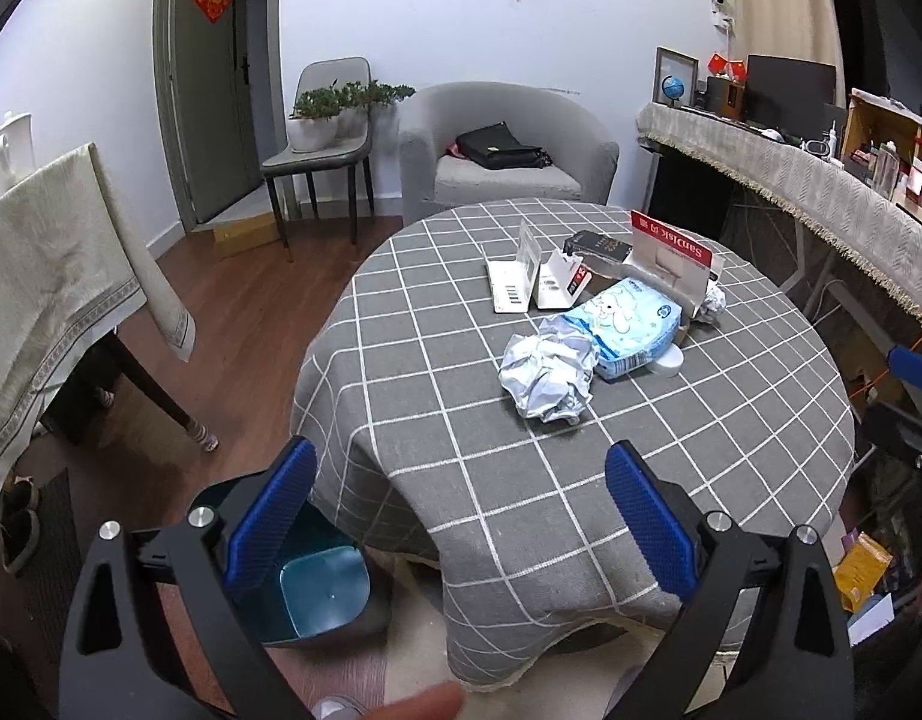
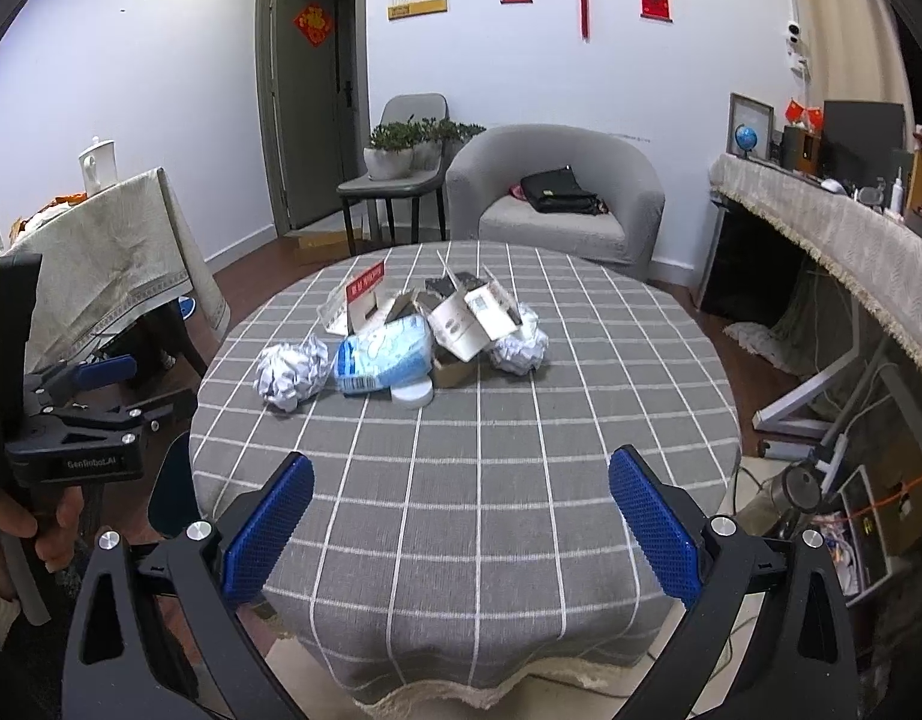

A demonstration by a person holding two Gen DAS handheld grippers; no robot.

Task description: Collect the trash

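The right gripper (jaws wide apart, empty) hovers over the worktop, short of the trash pile.

The bin at 7 o'clock in the left view is partly hidden behind the left gripper's finger and the tablecloth. A blurred fingertip is cut off at 6 o'clock. The carton beneath the tissue pack shows only a corner. Print on the red card is too small to read. The hand at 8 o'clock runs off the frame.
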